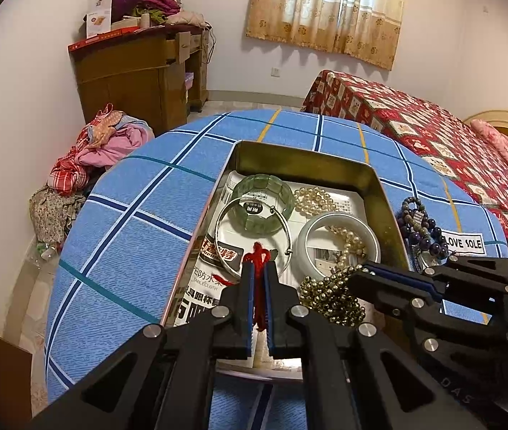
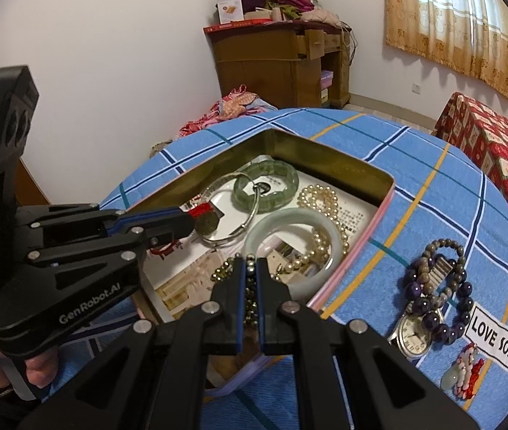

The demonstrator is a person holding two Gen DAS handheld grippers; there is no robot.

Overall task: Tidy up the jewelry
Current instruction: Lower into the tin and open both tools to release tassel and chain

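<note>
An open metal tin (image 1: pixel 311 159) (image 2: pixel 329 161) on the blue checked table holds a green jade bracelet (image 1: pixel 262 202) (image 2: pixel 271 188), a silver bangle (image 1: pixel 225 236) (image 2: pixel 250 215), a white jade bangle (image 1: pixel 338 224) (image 2: pixel 282 225) and pearl strands (image 1: pixel 313 200) (image 2: pixel 318 197). My left gripper (image 1: pixel 259 268) (image 2: pixel 193 220) is shut on a red cord with a round coin pendant (image 2: pixel 206 225) over the tin. My right gripper (image 2: pixel 250 263) (image 1: pixel 356 272) is shut on a brassy bead strand (image 1: pixel 329 294) (image 2: pixel 250 286) over the tin's near side.
Right of the tin lie dark bead bracelets (image 2: pixel 447 286) (image 1: pixel 418 229), a wristwatch (image 2: pixel 413 333), a red-and-white pendant (image 2: pixel 463 372) and a "LOVE SOLE" label (image 2: pixel 494 337). A red-covered bed (image 1: pixel 433 129) stands at the right, a wooden cabinet (image 1: pixel 135 75) and clothes pile (image 1: pixel 103 143) behind.
</note>
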